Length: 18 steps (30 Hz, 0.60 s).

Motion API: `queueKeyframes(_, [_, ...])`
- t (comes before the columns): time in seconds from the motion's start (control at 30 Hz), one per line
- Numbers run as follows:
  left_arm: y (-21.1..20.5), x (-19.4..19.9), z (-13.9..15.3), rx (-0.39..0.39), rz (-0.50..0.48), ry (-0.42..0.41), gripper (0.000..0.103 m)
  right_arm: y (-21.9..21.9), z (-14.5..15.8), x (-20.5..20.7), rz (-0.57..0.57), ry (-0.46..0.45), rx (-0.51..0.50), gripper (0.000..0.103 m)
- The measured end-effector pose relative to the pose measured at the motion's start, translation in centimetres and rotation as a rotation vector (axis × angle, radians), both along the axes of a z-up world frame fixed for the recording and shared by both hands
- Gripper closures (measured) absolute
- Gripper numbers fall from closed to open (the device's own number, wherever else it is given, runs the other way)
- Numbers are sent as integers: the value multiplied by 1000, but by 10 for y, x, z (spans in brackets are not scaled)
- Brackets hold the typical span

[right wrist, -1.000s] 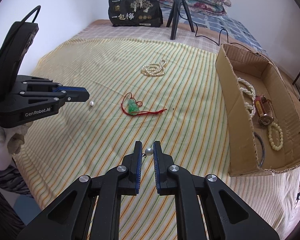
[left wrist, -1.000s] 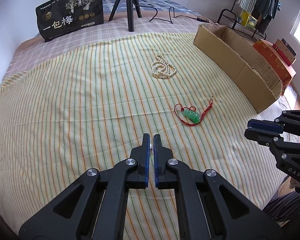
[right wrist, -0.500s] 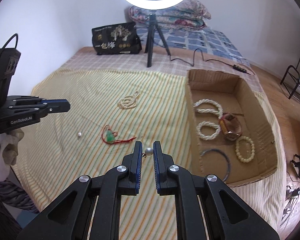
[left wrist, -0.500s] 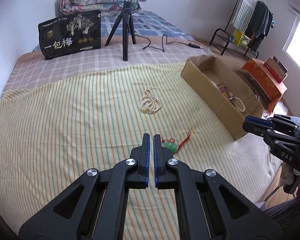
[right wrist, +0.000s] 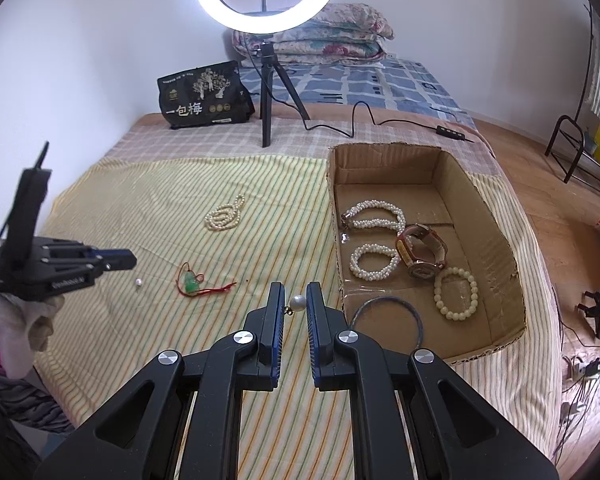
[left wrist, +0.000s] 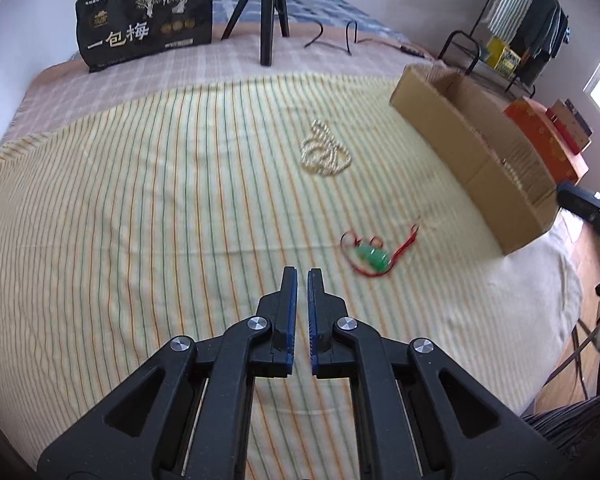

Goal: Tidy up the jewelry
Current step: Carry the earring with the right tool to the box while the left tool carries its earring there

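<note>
My right gripper (right wrist: 295, 302) is shut on a pearl earring (right wrist: 298, 302) and holds it above the striped cloth, just left of the cardboard box (right wrist: 496, 216). The box holds pearl bracelets (right wrist: 374, 216), a watch (right wrist: 420, 254), a bead bracelet (right wrist: 456, 292) and a dark bangle (right wrist: 388, 320). My left gripper (left wrist: 302, 278) is shut and empty above the cloth; it also shows in the right wrist view (right wrist: 120, 259). On the cloth lie a second pearl earring (right wrist: 139, 282), a green pendant on red cord (left wrist: 374, 256) (right wrist: 191, 282) and a pearl necklace (left wrist: 324, 154) (right wrist: 224, 214).
A ring light on a tripod (right wrist: 265, 76) and a black bag (right wrist: 204, 94) stand at the back of the bed. A cable (right wrist: 380, 120) runs behind the box. The bed edge and wooden floor (right wrist: 560, 216) are to the right.
My right gripper has risen and swung right with the earring, bringing the inside of the box into view. My left gripper has tilted back down toward the cloth, still shut.
</note>
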<state>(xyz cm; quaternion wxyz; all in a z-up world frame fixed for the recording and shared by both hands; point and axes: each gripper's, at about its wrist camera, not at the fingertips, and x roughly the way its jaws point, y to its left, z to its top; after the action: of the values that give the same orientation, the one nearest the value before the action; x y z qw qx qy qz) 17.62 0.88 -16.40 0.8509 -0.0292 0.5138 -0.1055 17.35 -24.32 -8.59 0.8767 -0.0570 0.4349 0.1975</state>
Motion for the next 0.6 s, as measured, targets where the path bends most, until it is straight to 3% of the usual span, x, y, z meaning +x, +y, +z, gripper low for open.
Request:
queueKeyframes(0.07, [-3, -3, -8, 24, -19, 13, 76, 1, 1, 1, 3, -1, 5, 94])
queueKeyframes(0.13, [-6, -8, -13, 56, -28, 1, 63, 2, 1, 0, 7, -1, 8, 94])
queueKeyframes(0.53, [-9, -10, -30, 103, -34, -12, 63, 9, -2, -1, 32, 6, 7, 94])
queueKeyframes(0.6, [-10, -11, -30, 109, -33, -21, 70, 10, -3, 0, 34, 8, 7, 94])
